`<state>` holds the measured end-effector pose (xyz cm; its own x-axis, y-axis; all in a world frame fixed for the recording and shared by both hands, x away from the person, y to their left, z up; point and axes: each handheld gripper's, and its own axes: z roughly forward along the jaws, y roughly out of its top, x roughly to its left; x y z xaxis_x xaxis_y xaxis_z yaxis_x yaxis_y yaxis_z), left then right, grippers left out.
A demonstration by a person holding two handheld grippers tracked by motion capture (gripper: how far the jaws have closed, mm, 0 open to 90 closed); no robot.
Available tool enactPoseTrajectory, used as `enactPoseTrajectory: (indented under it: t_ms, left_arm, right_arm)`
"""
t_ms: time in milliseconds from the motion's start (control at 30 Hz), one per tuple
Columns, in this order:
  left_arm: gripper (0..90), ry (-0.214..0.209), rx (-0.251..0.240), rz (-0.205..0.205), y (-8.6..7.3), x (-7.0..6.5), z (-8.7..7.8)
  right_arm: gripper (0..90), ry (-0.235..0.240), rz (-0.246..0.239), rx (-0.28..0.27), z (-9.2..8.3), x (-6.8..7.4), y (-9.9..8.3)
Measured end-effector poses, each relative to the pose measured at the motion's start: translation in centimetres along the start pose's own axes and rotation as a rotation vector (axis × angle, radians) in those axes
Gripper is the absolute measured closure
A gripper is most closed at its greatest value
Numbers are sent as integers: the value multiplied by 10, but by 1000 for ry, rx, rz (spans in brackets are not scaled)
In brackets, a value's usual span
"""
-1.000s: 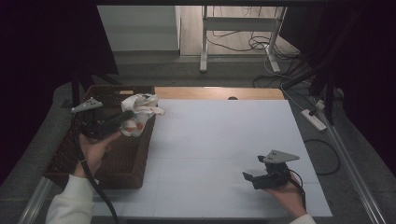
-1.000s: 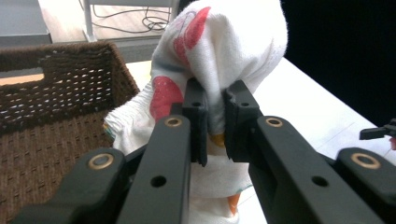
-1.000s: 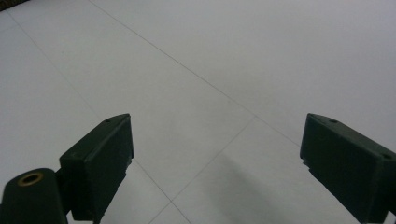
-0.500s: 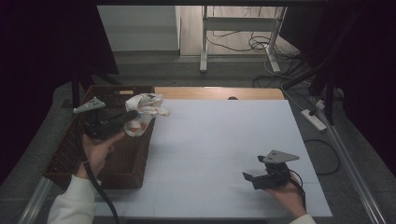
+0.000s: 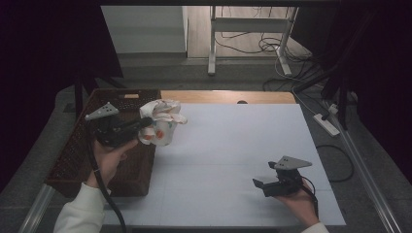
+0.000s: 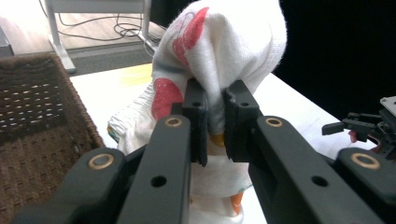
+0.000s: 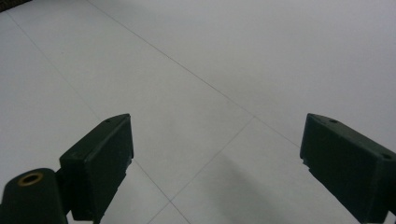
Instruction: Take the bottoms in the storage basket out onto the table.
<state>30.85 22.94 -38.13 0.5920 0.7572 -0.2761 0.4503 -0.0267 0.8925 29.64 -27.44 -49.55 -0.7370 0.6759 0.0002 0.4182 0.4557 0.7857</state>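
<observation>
A white cloth (image 6: 219, 51) with red and orange prints is hanging bunched above the left edge of the white worktop (image 5: 233, 145), just beside the brown wicker basket (image 5: 73, 155). The left tongs (image 6: 215, 116) are pinching a fold of it between their pads, and the rest is drooping below them. Well apart, at the near right of the worktop, the right tongs (image 7: 215, 154) are resting low with jaws spread wide and nothing between them.
</observation>
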Motion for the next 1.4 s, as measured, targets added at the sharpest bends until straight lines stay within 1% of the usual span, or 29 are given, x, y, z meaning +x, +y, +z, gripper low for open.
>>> enactPoseTrajectory:
  t_ms: [200, 367, 633, 967, 1400]
  left_arm:
    - [809, -20, 6, 5, -1, -5, 5]
    - [809, -43, 18, 13, -1, -13, 12]
    - [809, -70, 32, 13, -3, -19, 20]
    - [809, -94, 51, 22, -5, -28, 30]
    - [809, -122, 64, 31, -7, -40, 41]
  right_arm:
    - [99, 3, -1, 3, 0, 0, 0]
    - [99, 3, -1, 2, 0, 0, 0]
    - [99, 4, -3, 1, 1, 0, 0]
    - [99, 2, -4, 1, 1, 0, 0]
    - [99, 0, -2, 0, 0, 0, 0]
